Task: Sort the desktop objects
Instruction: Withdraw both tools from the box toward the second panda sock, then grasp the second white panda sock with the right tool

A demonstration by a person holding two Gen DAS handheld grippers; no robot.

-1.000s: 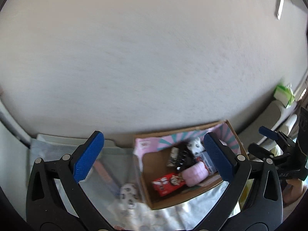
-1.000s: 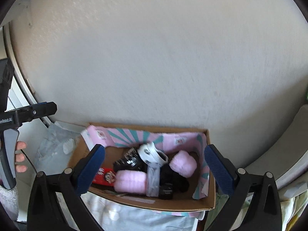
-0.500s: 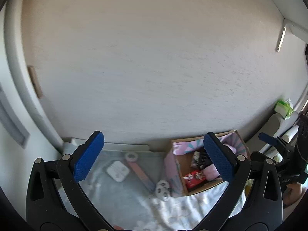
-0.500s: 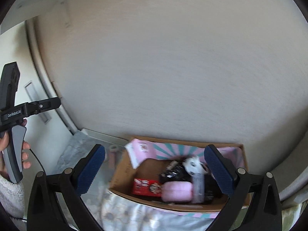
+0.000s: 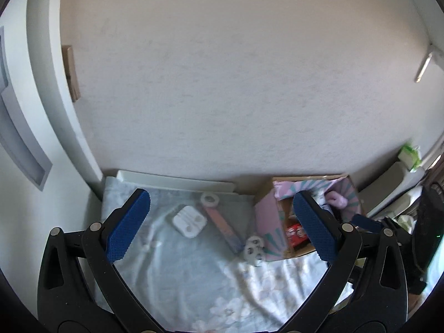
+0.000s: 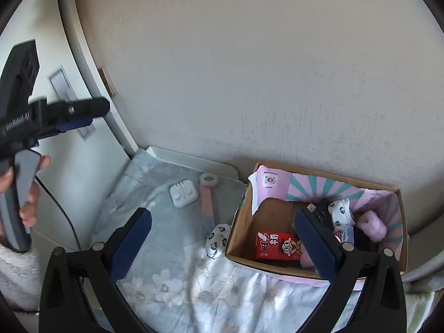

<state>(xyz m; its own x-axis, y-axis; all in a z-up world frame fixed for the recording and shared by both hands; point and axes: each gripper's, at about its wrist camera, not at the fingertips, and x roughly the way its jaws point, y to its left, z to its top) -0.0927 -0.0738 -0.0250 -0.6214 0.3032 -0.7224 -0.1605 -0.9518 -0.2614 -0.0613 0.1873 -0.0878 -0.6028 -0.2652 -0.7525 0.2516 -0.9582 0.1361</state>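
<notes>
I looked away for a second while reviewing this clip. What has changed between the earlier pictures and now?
Both tools pulled back and up from the cardboard box, so more of the floral cloth shows, with the white case, pink strip and panda-print roll on it. The left tool and right tool stayed open and empty; nothing was picked up or let go. The box contents, including the red carton, lie as before.

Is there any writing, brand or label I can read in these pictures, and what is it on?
"GenRobot.AI", partly cut off: side of the left gripper.
"旺" and "牛奶", white characters: red milk carton in the box.
Round printed label on the box's pink flap: too small to read.
Nothing else legible.
</notes>
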